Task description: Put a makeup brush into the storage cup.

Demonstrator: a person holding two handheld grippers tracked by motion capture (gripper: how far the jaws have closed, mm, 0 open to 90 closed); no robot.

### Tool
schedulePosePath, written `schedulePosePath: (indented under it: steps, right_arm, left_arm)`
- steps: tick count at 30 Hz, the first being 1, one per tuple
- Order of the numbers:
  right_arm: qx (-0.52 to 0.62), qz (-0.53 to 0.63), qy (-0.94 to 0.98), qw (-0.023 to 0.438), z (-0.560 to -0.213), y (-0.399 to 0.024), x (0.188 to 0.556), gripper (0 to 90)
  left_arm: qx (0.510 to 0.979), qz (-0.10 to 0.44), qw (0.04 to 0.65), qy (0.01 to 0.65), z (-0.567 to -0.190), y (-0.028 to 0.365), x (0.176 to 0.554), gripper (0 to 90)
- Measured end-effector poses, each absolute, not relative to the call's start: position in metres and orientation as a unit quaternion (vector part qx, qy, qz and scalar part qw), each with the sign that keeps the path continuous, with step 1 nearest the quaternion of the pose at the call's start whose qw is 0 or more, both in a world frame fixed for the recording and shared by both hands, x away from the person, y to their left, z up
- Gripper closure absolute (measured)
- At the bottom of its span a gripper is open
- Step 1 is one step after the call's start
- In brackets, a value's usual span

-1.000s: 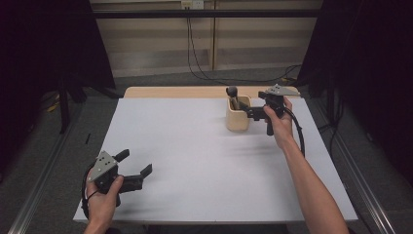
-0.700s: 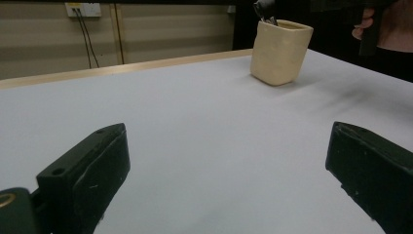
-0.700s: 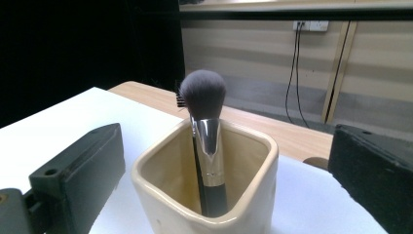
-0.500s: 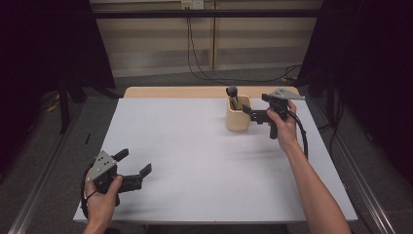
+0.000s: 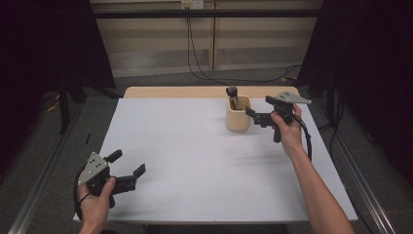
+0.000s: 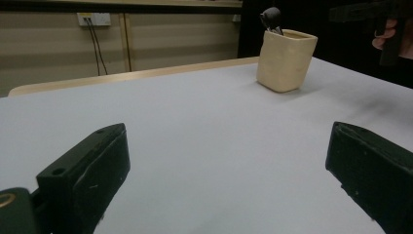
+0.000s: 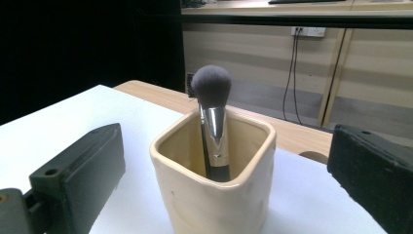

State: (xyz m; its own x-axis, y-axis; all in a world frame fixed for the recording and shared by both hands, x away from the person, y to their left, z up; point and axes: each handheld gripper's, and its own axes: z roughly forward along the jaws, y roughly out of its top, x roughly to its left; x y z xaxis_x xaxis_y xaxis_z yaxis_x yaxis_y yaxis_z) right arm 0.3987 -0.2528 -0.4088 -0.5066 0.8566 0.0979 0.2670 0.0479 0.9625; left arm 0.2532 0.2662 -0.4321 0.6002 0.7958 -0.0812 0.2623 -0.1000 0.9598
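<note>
**Brush standing in the cup**

My left gripper [image 5: 127, 168] rests at the near-left of the white table [image 5: 195, 165], jaws spread, nothing held. Across the table my right gripper [image 5: 253, 116] is open just beside the cream square ceramic cup [image 7: 214, 180], which holds an upright grey-bristled makeup brush [image 7: 213, 122]

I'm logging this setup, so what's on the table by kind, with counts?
Cups: 1, the cream cup
Brushes: 1, the brush standing in the cup
Grippers: 2, the left gripper and the right gripper, both open
Total: 4
</note>
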Motion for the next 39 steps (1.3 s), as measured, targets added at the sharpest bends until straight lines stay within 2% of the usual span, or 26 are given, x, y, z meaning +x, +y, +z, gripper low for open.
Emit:
schedulePosePath:
  steps: [39]
  right_arm:
    - [0.434, 0.522, 0.674, 0.291, -0.411, -0.293, 0.316, 0.3]
  left_arm:
    - [0.703, 0.246, 0.548, 0.380, -0.431, 0.265, 0.246, 2.4]
